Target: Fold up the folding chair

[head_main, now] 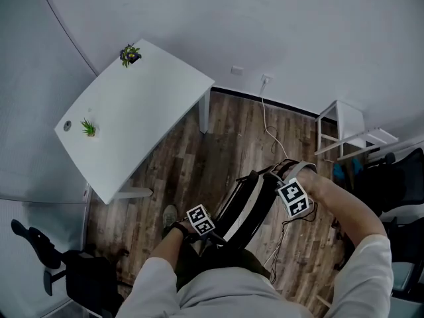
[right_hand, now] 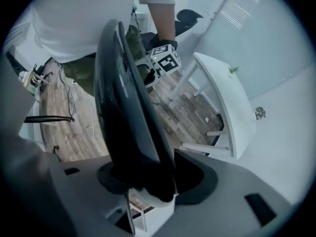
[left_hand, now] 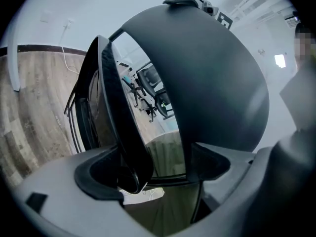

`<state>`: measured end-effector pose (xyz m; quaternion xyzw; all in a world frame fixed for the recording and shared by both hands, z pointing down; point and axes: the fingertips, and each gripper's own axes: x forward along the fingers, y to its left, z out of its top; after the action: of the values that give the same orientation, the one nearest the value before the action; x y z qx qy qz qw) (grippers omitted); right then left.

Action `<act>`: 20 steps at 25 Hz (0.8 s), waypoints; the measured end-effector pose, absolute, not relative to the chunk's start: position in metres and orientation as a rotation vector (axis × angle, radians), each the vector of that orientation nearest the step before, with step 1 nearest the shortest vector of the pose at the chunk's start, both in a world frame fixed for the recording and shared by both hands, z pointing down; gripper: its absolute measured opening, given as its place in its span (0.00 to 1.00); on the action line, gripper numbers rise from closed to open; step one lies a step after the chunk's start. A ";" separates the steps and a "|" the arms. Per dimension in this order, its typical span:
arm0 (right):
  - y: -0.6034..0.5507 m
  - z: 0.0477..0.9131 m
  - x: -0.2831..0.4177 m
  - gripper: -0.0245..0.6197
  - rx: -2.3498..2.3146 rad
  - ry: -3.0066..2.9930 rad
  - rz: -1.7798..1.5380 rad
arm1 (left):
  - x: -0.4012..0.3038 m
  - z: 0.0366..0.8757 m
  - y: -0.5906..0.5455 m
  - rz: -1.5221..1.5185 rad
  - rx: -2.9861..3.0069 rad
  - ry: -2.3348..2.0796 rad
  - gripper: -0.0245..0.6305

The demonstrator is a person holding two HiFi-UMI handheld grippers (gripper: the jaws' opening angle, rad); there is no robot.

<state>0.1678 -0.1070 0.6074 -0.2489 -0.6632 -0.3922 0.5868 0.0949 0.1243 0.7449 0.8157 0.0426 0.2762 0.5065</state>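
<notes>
The folding chair (head_main: 248,207) is black with a pale stripe. Its panels lie close together, and it stands tilted on the wood floor in front of the person. My left gripper (head_main: 215,236) is at the chair's near, lower end. In the left gripper view its jaws (left_hand: 155,174) span a thin black panel edge (left_hand: 123,132) and a broad dark panel (left_hand: 217,83), shut on them. My right gripper (head_main: 283,189) is at the chair's far, upper end and points steeply down. In the right gripper view the black panel edge (right_hand: 128,122) fills the space between its pads (right_hand: 153,179), gripped.
A white table (head_main: 132,124) with two small plants (head_main: 130,55) (head_main: 88,128) stands at the far left. A white step stool (head_main: 344,134) and a floor cable (head_main: 271,131) are at the far right. Black office chairs sit at lower left (head_main: 73,270) and at right (head_main: 397,177).
</notes>
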 end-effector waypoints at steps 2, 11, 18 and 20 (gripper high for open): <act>-0.109 0.610 0.164 0.35 -0.599 -1.536 -0.984 | 0.092 0.746 0.123 0.668 1.966 0.080 0.71; -0.116 0.617 0.154 0.30 -0.676 -1.465 -1.129 | 0.073 0.742 0.109 0.633 1.962 -0.058 0.71; -0.111 0.618 0.166 0.29 -0.668 -1.474 -1.132 | 0.047 0.734 0.117 0.536 1.944 -0.183 0.71; -0.110 0.619 0.169 0.29 -0.659 -1.479 -1.128 | 0.035 0.723 0.121 0.546 1.972 -0.195 0.71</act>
<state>0.1686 -0.1096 0.6190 -0.2785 -0.6253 -0.4768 0.5515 0.0345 0.1210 0.7228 0.8214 -0.0811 0.2276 0.5167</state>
